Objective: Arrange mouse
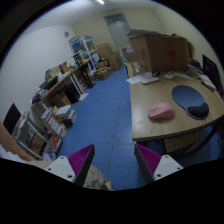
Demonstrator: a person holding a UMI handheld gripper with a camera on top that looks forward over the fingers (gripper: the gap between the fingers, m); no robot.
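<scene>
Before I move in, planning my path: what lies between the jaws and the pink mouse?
Gripper view: only bare wooden desk before the pink mouse; gripper open.

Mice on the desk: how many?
1: a pink mouse on the desk, left of the blue mousepad, ahead of the open gripper. Clutter could hide others.

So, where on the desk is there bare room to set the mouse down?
The desk is bare nearest the tongs, just before the pink mouse. The dark mouse pad looks free too. Farther back, by the boxes, the desk is crowded. The tongs are open and hold nothing.
</scene>
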